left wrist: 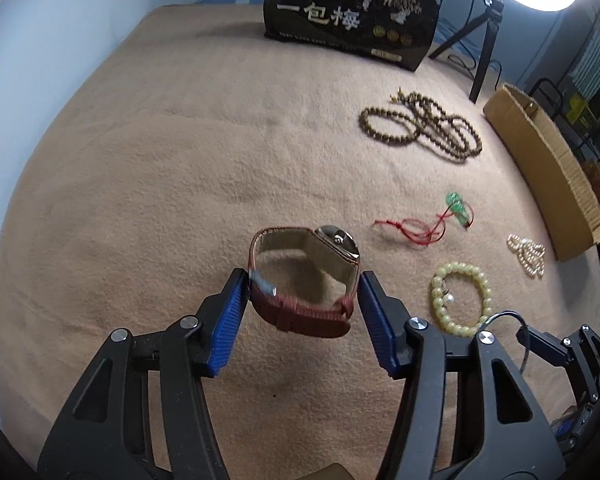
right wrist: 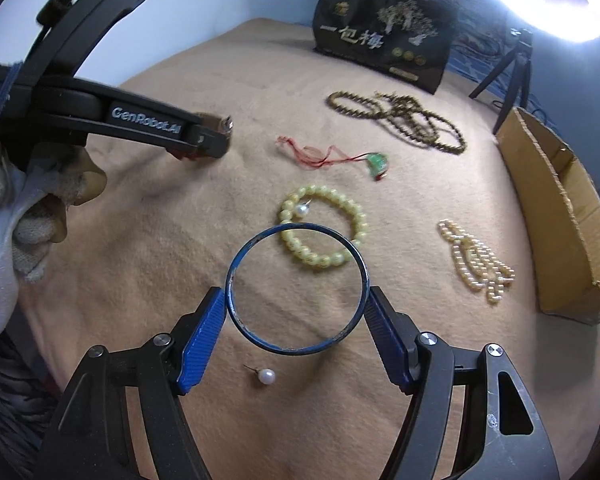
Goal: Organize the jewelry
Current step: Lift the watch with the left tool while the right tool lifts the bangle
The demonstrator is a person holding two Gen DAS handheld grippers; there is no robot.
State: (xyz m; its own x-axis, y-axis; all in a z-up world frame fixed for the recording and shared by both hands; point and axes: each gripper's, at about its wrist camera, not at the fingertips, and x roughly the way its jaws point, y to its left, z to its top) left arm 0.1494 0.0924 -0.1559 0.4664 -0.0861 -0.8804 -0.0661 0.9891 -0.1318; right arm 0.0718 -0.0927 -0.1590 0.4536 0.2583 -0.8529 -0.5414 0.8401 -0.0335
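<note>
left gripper point(left wrist: 303, 304): ribbed blue pads pinching a watch point(left wrist: 306, 280) by its looped strap, so it's closed onto that. in the right wrist view this gripper point(right wrist: 214, 136) is off at the far left, too side-on to make out the jaws.
watch: reddish-brown woven-looking strap, shiny metal case, held up off the blanket point(left wrist: 160, 180).
right gripper point(right wrist: 298, 312): opened wide-ish but clamped on both sides of a thin dark-blue bangle point(right wrist: 297, 288), a plain hard ring with scuffed paint.
blanket: fuzzy tan fabric, soft wrinkles, everything lies on it.
pale yellow bead bracelet point(right wrist: 324, 232): round glossy beads, just past the bangle, a pearl stud earring point(right wrist: 302, 210) lying on its far-left edge.
second pearl earring point(right wrist: 266, 376): white ball on a thin post, near side, between the right gripper's arms.
jade pendant point(right wrist: 376, 164): small green piece on tangled red cord, mid-scene.
brown bead strands point(right wrist: 400, 118): long loops of small dull wooden-looking beads, far side.
small pearl strand point(right wrist: 476, 260): cream, bunched up, right side near the box.
cardboard box point(right wrist: 560, 208): open, corrugated, right edge; can't see inside.
black bag point(right wrist: 384, 40): far end, pale tree print, large characters "一包梅".
writing: "genrobot.ai" on the left gripper's body.
</note>
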